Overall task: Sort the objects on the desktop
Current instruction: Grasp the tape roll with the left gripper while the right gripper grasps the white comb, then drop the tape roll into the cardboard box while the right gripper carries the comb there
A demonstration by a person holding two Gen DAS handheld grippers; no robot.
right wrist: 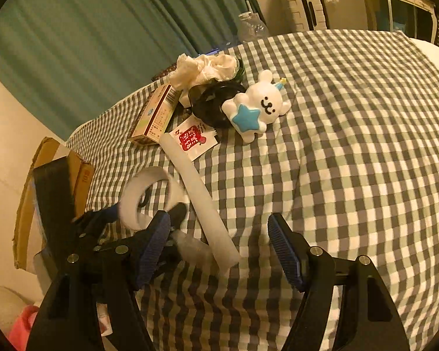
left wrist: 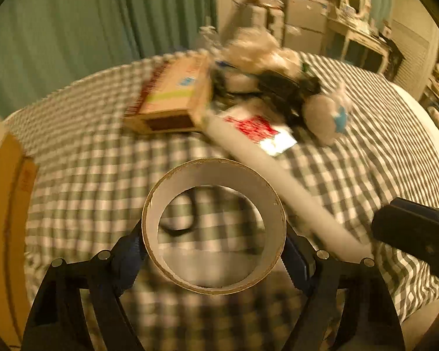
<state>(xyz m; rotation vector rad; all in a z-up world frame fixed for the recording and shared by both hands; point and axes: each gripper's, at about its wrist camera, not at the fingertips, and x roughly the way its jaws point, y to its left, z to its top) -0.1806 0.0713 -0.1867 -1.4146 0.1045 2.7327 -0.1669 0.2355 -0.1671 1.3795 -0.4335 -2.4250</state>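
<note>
My left gripper (left wrist: pixel 213 260) is shut on a white tape roll (left wrist: pixel 213 175) and holds it above the checked tablecloth (left wrist: pixel 87 175); the roll also shows in the right wrist view (right wrist: pixel 145 185). My right gripper (right wrist: pixel 219 239) is open and empty, just over the near end of a long white foam tube (right wrist: pixel 199 193), which also shows in the left wrist view (left wrist: pixel 278 169). Behind lie a cardboard medicine box (right wrist: pixel 156 115), a red-printed sachet (right wrist: pixel 193 140), a white bear toy with a blue star (right wrist: pixel 257 108), a black round object (right wrist: pixel 213 102) and crumpled white cloth (right wrist: pixel 205 68).
A brown cardboard carton (right wrist: pixel 52 175) stands off the table's left edge. A green curtain (right wrist: pixel 102 29) hangs behind. Furniture and a white cabinet (right wrist: pixel 304 3) stand at the back right. The checked cloth (right wrist: pixel 365 146) stretches bare to the right.
</note>
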